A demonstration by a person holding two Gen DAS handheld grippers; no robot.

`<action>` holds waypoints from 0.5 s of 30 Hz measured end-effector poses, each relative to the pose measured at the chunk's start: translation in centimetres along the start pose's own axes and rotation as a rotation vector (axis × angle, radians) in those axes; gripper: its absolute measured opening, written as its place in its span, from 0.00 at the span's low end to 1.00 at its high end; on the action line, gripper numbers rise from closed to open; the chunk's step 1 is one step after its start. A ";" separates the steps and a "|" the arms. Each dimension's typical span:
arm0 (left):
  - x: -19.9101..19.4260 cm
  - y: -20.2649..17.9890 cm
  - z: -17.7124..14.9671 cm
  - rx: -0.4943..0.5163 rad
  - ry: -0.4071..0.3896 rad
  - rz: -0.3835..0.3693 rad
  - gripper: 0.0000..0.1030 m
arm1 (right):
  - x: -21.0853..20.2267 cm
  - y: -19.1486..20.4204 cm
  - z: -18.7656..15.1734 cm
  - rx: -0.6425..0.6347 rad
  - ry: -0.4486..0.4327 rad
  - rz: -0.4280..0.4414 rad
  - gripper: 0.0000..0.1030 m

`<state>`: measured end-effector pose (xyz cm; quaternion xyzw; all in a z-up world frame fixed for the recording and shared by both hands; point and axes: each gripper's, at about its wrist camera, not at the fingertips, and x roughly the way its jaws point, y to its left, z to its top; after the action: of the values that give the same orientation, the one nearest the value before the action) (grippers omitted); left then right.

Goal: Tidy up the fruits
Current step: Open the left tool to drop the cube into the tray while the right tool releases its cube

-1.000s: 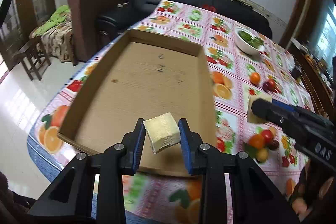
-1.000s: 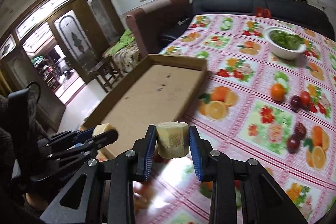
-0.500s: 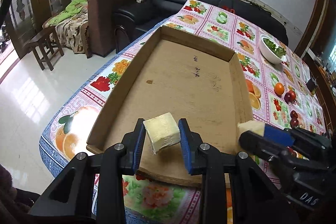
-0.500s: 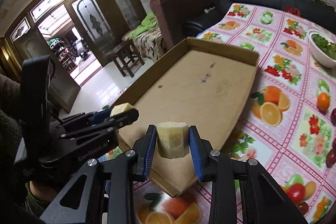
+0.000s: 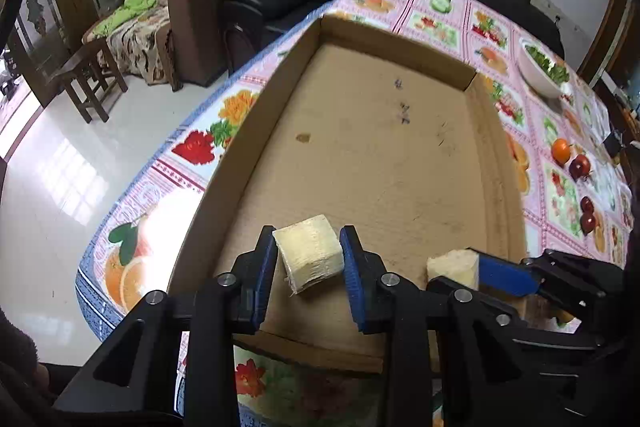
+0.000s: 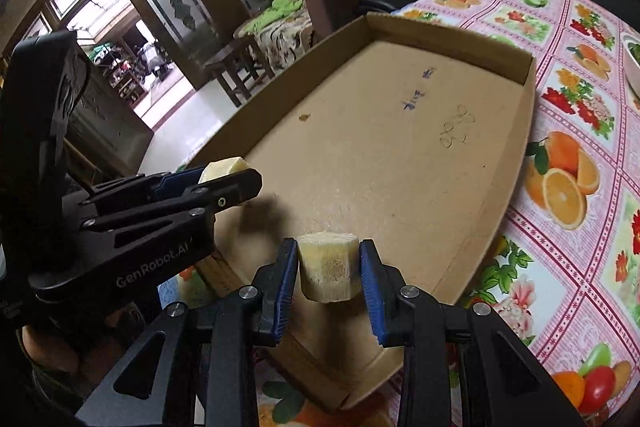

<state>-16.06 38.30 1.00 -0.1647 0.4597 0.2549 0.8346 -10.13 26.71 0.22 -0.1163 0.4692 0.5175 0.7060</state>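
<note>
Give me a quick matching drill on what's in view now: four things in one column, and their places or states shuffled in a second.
Things:
1. left claw
2. right claw
3. cardboard tray
4. white bowl

States:
A. holds green leaves, on the tablecloth beyond the tray
B. shut on a blocky pale yellow chunk
C. nothing resting on its floor yet
D. shut on a rounder pale chunk

Pairs: 1-B, 2-D, 3-C, 4-A

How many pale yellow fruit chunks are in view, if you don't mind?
2: one chunk clamped in the left gripper, another in the right gripper, both above the cardboard tray.
</note>
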 end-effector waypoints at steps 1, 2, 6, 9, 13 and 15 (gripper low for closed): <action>0.3 0.1 -0.1 -0.002 0.012 0.003 0.29 | 0.2 0.0 0.0 -0.003 0.004 -0.003 0.30; 0.6 0.2 -0.1 -0.008 0.028 0.004 0.29 | 0.3 0.0 0.0 -0.003 0.004 -0.004 0.30; 1.0 0.3 -0.5 -0.005 0.036 0.014 0.29 | 0.6 -0.2 0.2 -0.001 0.014 -0.002 0.32; 1.0 0.2 -0.5 -0.002 0.039 0.019 0.30 | 0.8 0.1 0.1 -0.018 0.016 -0.028 0.32; 0.3 0.3 -0.4 -0.010 0.021 0.017 0.36 | 0.7 0.1 0.3 -0.022 0.012 -0.031 0.46; -0.5 0.6 -0.3 -0.020 -0.001 0.023 0.49 | 0.1 0.1 0.3 -0.022 -0.008 -0.036 0.54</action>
<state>-16.83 38.52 1.19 -0.1679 0.4587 0.2693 0.8300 -10.10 26.98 0.36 -0.1304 0.4585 0.5103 0.7158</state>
